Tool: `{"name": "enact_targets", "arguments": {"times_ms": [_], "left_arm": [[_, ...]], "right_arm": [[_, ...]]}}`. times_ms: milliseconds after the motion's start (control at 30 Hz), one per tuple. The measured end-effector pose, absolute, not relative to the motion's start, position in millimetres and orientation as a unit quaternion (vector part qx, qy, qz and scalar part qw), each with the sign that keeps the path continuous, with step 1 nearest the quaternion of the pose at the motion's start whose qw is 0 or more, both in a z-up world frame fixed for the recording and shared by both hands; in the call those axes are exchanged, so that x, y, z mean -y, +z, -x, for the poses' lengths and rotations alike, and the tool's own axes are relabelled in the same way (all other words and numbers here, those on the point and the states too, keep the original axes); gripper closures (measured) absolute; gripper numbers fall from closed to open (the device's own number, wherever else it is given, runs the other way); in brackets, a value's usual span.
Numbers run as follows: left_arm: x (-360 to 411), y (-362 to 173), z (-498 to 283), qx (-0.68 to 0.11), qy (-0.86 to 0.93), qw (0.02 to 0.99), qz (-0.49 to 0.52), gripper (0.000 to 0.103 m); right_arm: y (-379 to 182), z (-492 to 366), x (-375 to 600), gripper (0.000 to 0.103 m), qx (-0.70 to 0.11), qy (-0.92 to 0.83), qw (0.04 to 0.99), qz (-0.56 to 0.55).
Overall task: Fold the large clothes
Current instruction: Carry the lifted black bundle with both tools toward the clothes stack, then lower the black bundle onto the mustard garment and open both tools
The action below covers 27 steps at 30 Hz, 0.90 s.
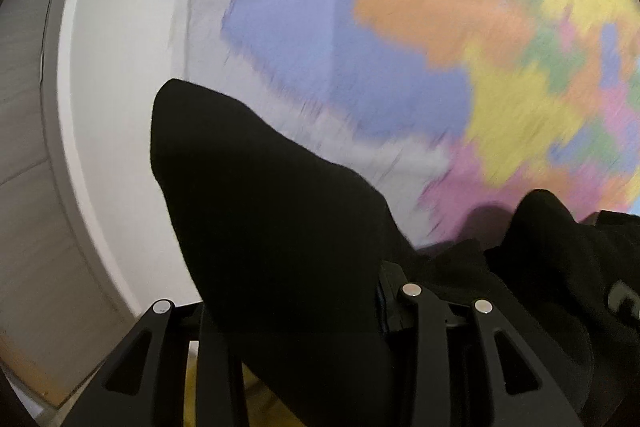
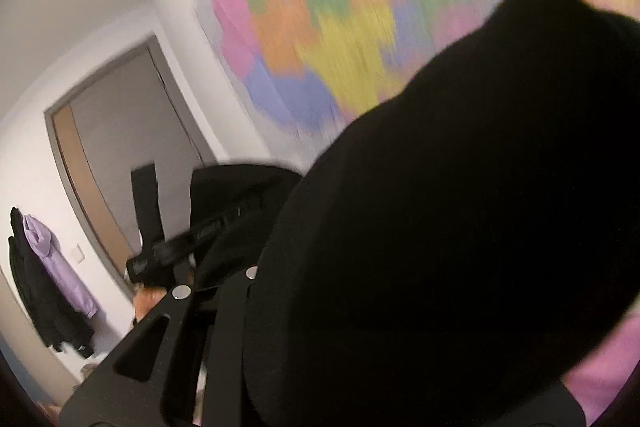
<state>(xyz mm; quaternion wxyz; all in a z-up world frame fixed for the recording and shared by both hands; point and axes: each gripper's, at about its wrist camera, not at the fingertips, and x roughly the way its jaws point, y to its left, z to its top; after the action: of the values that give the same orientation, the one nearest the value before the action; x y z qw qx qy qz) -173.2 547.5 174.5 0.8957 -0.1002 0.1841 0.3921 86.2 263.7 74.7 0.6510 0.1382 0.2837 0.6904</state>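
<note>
While the wall map (image 1: 400,39) blurs at twelve o'clock, both tongs, left (image 1: 296,307) and right (image 2: 320,291), clamp the black garment (image 1: 272,227).

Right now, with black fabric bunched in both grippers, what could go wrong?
1. The black fabric garment drapes over the left gripper and covers the right gripper, hiding the fingertips; a slipping grip might go unnoticed.
2. Both views are blurred, and cloth blocks much of each, so a landing spot is hard to judge.

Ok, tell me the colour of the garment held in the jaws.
Plain black garment, clearest in the left wrist view.
</note>
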Motion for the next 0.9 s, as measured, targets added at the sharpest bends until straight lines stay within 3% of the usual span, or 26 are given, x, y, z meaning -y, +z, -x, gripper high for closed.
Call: {"name": "enact_targets", "arguments": {"times_ms": [133, 200, 267, 367, 533, 567, 633, 700, 833, 900], "left_arm": [[-578, 94, 180, -0.253, 0.406, 0.865, 0.152, 0.068], [-588, 67, 190, -0.266, 0.407, 0.855, 0.179, 0.068], [-591, 55, 202, -0.26, 0.398, 0.857, 0.201, 0.066], [-592, 51, 213, -0.253, 0.395, 0.858, 0.209, 0.062], [-589, 37, 222, -0.265, 0.389, 0.856, 0.213, 0.052], [-588, 34, 223, -0.266, 0.389, 0.856, 0.212, 0.051], [-585, 30, 227, -0.271, 0.393, 0.852, 0.214, 0.049], [-586, 29, 229, -0.271, 0.395, 0.851, 0.217, 0.049], [-589, 27, 234, -0.264, 0.402, 0.844, 0.237, 0.047], [-587, 25, 232, -0.267, 0.411, 0.84, 0.233, 0.046]], "right_arm": [[0, -82, -276, 0.077, -0.376, 0.673, 0.631, -0.092], [-19, -86, -264, 0.068, -0.396, 0.672, 0.617, -0.109], [-20, -90, -246, 0.06, -0.397, 0.673, 0.612, -0.12], [-15, -100, -211, 0.037, -0.395, 0.666, 0.616, -0.142], [7, -113, -181, 0.029, -0.404, 0.627, 0.625, -0.232], [8, -117, -183, 0.03, -0.417, 0.621, 0.621, -0.231], [9, -116, -191, 0.042, -0.436, 0.626, 0.618, -0.193], [23, -97, -200, 0.083, -0.421, 0.633, 0.633, -0.148], [54, -65, -189, 0.091, -0.383, 0.638, 0.649, -0.155], [35, -57, -177, 0.092, -0.41, 0.623, 0.643, -0.174]]}}
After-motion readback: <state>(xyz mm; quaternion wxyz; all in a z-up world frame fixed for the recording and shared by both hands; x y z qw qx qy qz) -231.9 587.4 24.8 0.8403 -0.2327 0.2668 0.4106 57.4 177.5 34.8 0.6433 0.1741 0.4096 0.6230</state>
